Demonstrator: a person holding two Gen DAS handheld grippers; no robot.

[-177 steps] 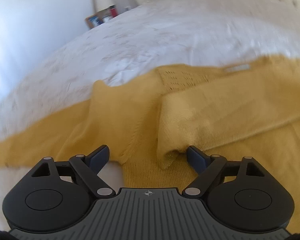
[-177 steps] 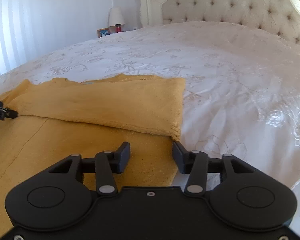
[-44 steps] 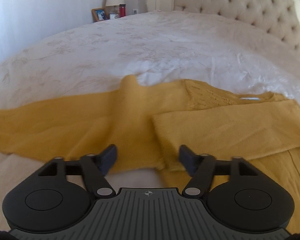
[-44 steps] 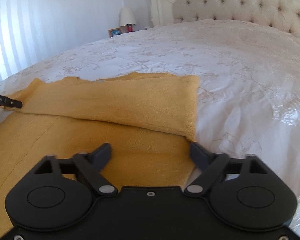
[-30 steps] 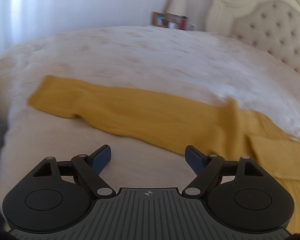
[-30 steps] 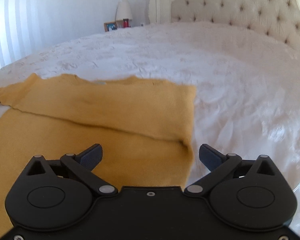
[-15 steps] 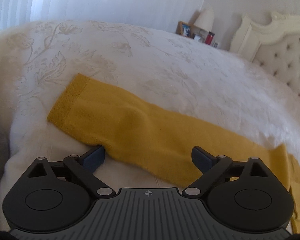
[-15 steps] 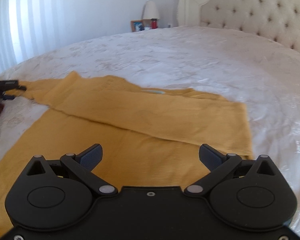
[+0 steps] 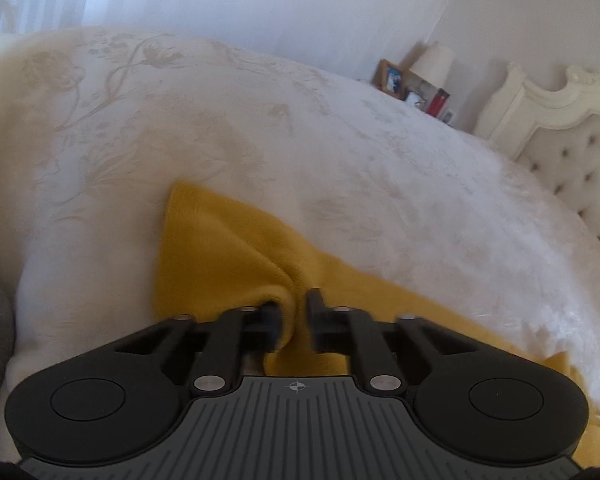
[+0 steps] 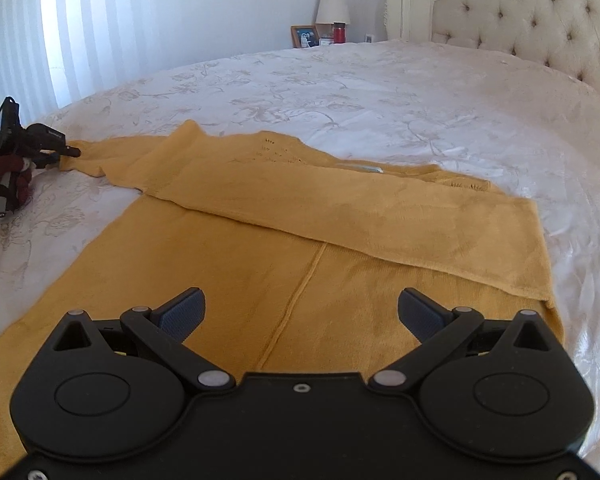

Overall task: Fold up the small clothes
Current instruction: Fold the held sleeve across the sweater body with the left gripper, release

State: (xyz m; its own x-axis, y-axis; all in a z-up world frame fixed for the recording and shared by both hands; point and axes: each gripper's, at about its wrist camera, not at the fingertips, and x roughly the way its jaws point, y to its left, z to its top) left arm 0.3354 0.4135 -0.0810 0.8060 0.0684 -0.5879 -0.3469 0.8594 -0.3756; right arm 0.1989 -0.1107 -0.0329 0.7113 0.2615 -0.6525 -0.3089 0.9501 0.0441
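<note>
A mustard-yellow sweater [image 10: 284, 248] lies flat on the white bedspread [image 10: 380, 88]. One sleeve is folded across its body. The other sleeve [image 9: 228, 256] stretches out to the left, and my left gripper [image 9: 294, 312] is shut on its cuff end, the cloth bunched between the fingers. That left gripper also shows in the right wrist view [image 10: 66, 152] at the far left, pinching the sleeve tip. My right gripper [image 10: 300, 316] is open and empty, hovering over the sweater's lower body.
A tufted headboard [image 10: 540, 12] stands at the back right. A nightstand with a lamp [image 10: 332, 6], a picture frame [image 10: 304, 36] and a red bottle [image 10: 340, 33] is at the back. The bed's left edge lies near the left gripper.
My left gripper has moved in on the sleeve's cuff end and shut on it, lifting the cloth into a fold. My right gripper has stayed open over the sweater's body.
</note>
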